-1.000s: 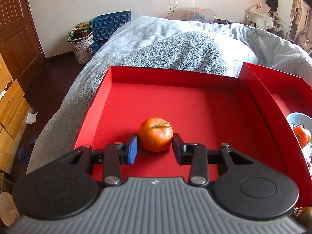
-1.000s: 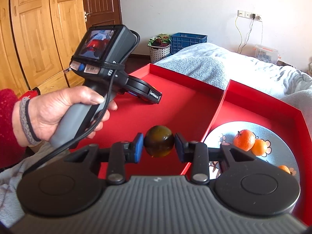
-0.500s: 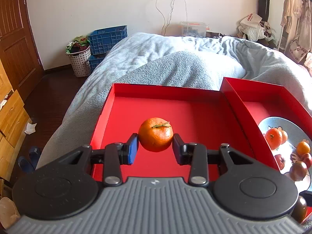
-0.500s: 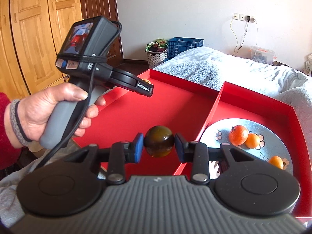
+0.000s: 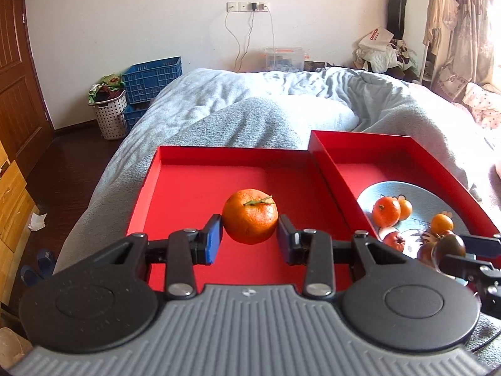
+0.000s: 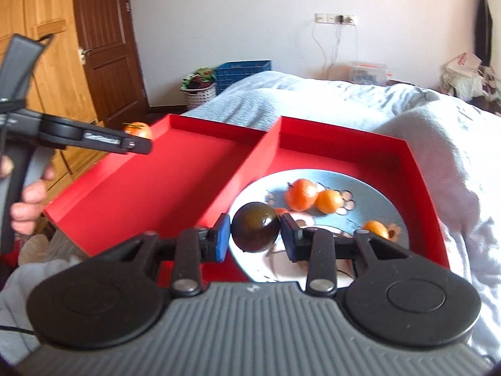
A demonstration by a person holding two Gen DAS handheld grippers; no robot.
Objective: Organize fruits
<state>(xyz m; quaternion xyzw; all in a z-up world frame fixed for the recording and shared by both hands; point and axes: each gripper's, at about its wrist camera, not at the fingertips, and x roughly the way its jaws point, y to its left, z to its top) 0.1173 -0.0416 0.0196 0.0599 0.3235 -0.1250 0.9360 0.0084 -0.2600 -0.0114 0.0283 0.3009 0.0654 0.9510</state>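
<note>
tangerine (image 5: 250,216) in left fingers (image 5: 214,238) — dark fruit (image 6: 255,232) in right

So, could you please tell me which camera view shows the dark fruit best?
The right wrist view: the dark fruit sits large and central between the right tongs. The left wrist view shows it only small, at the right edge.

A bright orange round tangerine (image 5: 250,216) has a green stem; the shallow cardboard trays (image 5: 194,188) are red; the round plate (image 6: 369,197) is pale blue, flower-patterned.
</note>
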